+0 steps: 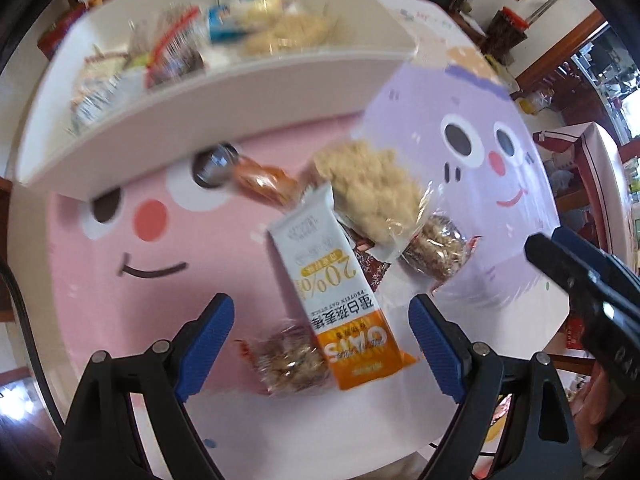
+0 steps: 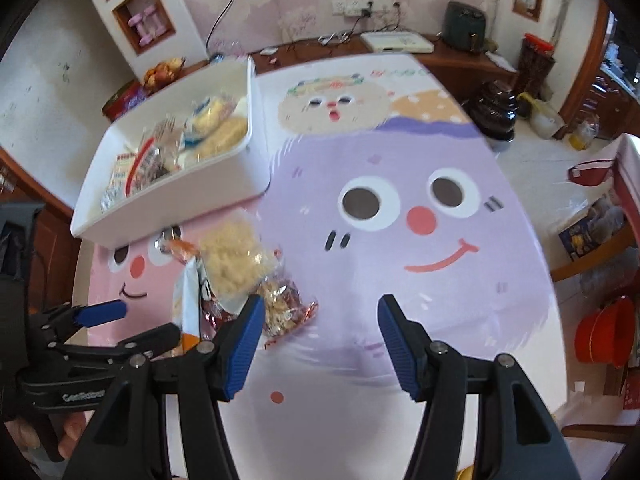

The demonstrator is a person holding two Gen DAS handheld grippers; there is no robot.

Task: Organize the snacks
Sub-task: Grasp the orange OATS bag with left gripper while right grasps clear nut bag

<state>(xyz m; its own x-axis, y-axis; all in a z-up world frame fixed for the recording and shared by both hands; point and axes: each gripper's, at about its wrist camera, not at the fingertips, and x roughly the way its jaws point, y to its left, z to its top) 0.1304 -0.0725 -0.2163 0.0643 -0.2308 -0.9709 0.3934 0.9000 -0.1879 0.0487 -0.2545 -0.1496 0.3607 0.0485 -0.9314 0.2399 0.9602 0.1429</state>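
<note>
A small heap of snacks lies on the cartoon tablecloth (image 1: 132, 264). It holds a white-and-orange oat bar (image 1: 340, 300), a nut snack in clear wrap (image 1: 288, 360), a pale crumbly snack bag (image 1: 372, 188), an orange candy (image 1: 260, 180) and a second nut snack (image 1: 436, 248). My left gripper (image 1: 321, 302) hangs open above the oat bar, one blue pad on each side, apart from it. My right gripper (image 2: 320, 300) stands open over the purple cloth with nothing between its pads, its left finger beside the nut snack (image 2: 286, 308). A white bin (image 2: 180, 204) behind holds several snacks.
My right gripper (image 1: 560, 248) shows at the right edge of the left wrist view, and my left gripper (image 2: 149, 319) at the lower left of the right wrist view. The table's right edge drops to a floor with a red bucket (image 2: 600, 332). A wooden cabinet (image 2: 460, 60) runs behind.
</note>
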